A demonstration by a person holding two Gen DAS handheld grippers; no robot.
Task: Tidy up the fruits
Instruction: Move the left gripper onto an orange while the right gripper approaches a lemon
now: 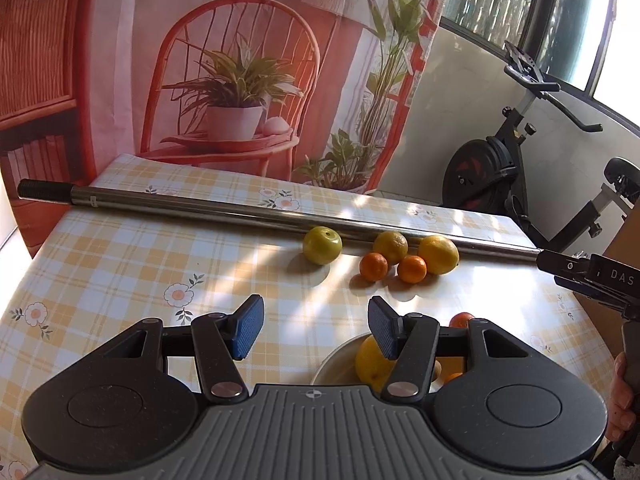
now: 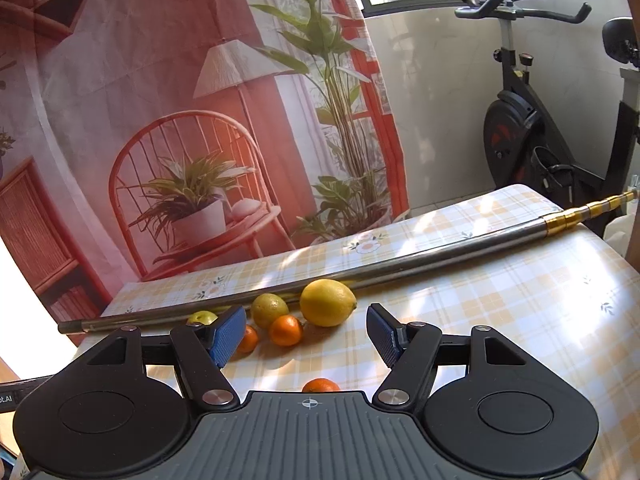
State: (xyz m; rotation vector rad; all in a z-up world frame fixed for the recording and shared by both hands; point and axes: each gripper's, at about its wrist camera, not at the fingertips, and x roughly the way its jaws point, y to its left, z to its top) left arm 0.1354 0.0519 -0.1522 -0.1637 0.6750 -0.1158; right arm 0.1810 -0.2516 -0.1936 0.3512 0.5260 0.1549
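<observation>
Both jaws spread, nothing pinched. Left hand-held gripper (image 1: 316, 328) hovers over the bench (image 1: 120, 264); right hand-held gripper (image 2: 306, 334) likewise.

Fruit locations:
- White bowl (image 1: 336, 360) sits just under the left hand-held gripper's right finger, already holding a lemon (image 1: 372, 360) and some orange pieces, mostly hidden by the finger.
- Ahead of the right hand-held gripper: large lemon (image 2: 327, 303), greenish lemon (image 2: 269, 310), tangerine (image 2: 285, 330), second tangerine (image 2: 249, 339) partly behind its left pad, green fruit (image 2: 203, 317) further left.
- One loose tangerine (image 2: 320, 385) close in, right below the right hand-held gripper's body, partly hidden.
- Metal pole (image 2: 400, 268) lies across the bench just behind the fruit row.

Risks as I see them:
- Fruit is round on a slick tablecloth; a nudge from one pad before closing likely rolls it away. The pole stops it behind, nothing stops it sideways.
- The lemons and tangerines are touching or nearly so; going for one probably bumps its neighbour.
- Large lemon looks wide relative to the jaw opening; an off-centre pinch could squirt it out.
- Near tangerine sits in the wrist camera's blind zone, so it's easy to knock.
- Bowl is filling up; a drop from height could bounce fruit out.
</observation>
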